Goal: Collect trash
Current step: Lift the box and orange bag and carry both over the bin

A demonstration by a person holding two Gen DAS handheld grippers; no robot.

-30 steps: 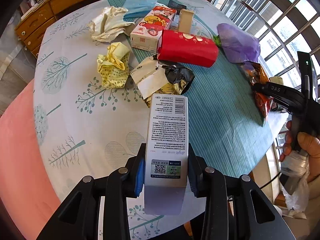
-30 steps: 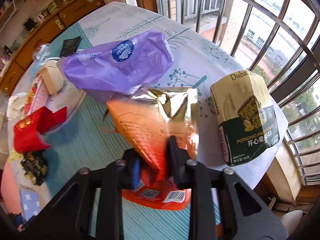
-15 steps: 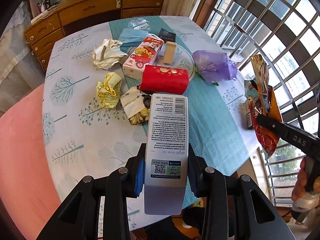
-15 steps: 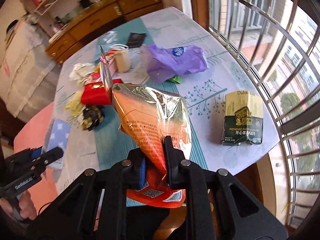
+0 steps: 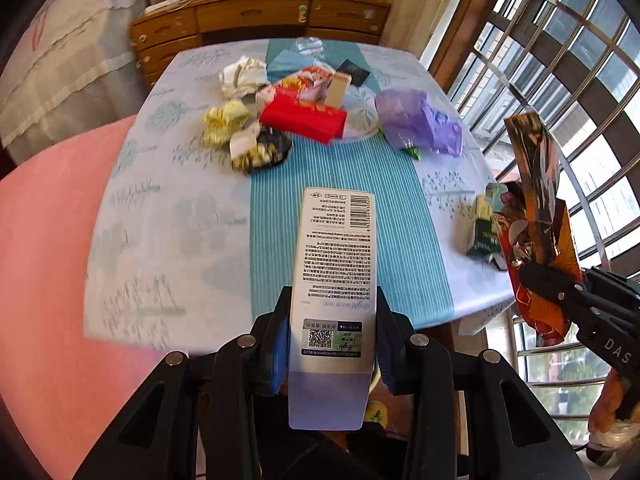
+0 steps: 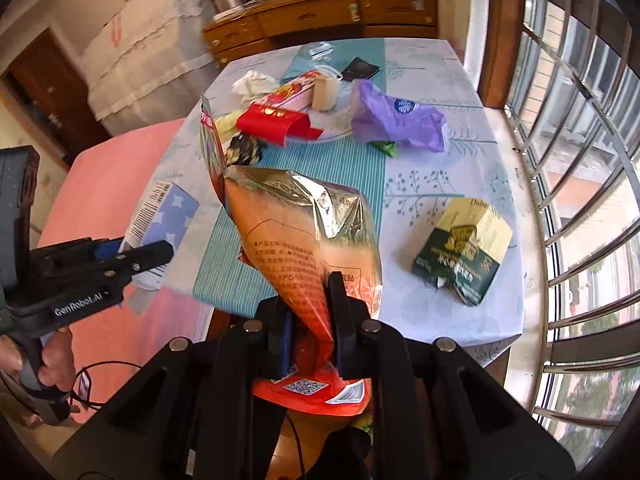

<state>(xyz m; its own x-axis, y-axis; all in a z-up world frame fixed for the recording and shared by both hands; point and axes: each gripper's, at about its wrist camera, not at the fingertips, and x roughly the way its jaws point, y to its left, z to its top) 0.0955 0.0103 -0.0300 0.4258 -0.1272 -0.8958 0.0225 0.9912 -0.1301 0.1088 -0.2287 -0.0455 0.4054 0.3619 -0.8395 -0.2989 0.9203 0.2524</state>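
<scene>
The left tool (image 5: 332,344) is clamped on a tall rectangular carton (image 5: 334,276). The carton is smooth printed card, white on the face toward the camera, with a barcode and dense text; the right wrist view shows a blue starred side. It is held clear of the surface (image 5: 168,236), near the front edge.

The right tool (image 6: 310,320) is closed tight on the pinched lower part of an orange snack bag (image 6: 308,236). The bag is crinkled glossy foil, silver inside at its torn, open top, and it hangs in the air above the front edge of the surface.

The surface carries a pale cloth printed with trees and a teal striped runner (image 5: 340,184) down its middle. Trash lying on it:
- a flattened red box (image 5: 304,120), matte card;
- a crumpled purple plastic bag (image 5: 416,124), thin and wrinkled;
- a dented green-and-cream carton (image 6: 460,248), near the right edge;
- yellow crumpled paper (image 5: 224,124);
- a black-and-gold foil wrapper (image 5: 260,148).
</scene>
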